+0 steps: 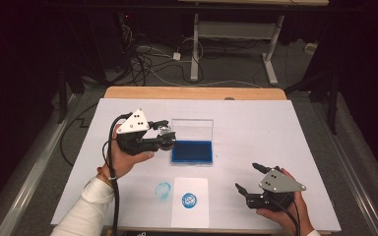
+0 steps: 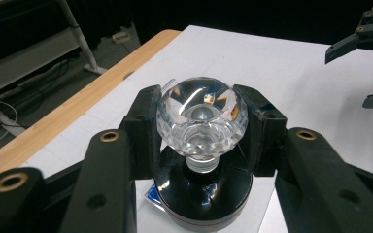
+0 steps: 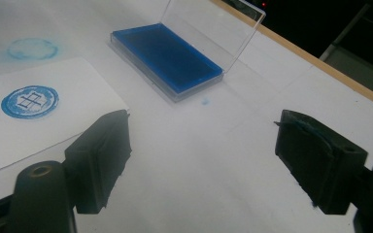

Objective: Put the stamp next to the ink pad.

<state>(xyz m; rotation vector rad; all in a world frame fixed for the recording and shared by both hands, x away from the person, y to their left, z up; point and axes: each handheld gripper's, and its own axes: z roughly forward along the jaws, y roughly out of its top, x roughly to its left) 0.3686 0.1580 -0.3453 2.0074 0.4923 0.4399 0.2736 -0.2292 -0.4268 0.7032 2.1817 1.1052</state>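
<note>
The stamp sits clamped by its glass knob in the left tongs, beside the ink pad. The right tongs gape empty. The slick knob could slip, smearing the paper.

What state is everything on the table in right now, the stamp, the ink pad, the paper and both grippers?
Stamp: clamped by its clear faceted knob, off the table beside the ink pad.
Left gripper: shut on the stamp.
Right gripper: open, nothing between its jaws.
Ink pad: lid open and upright, blue pad exposed.
Paper: flat, bearing one round blue print.
Table cover: smudged with a faint blue ring left of the paper.
</note>
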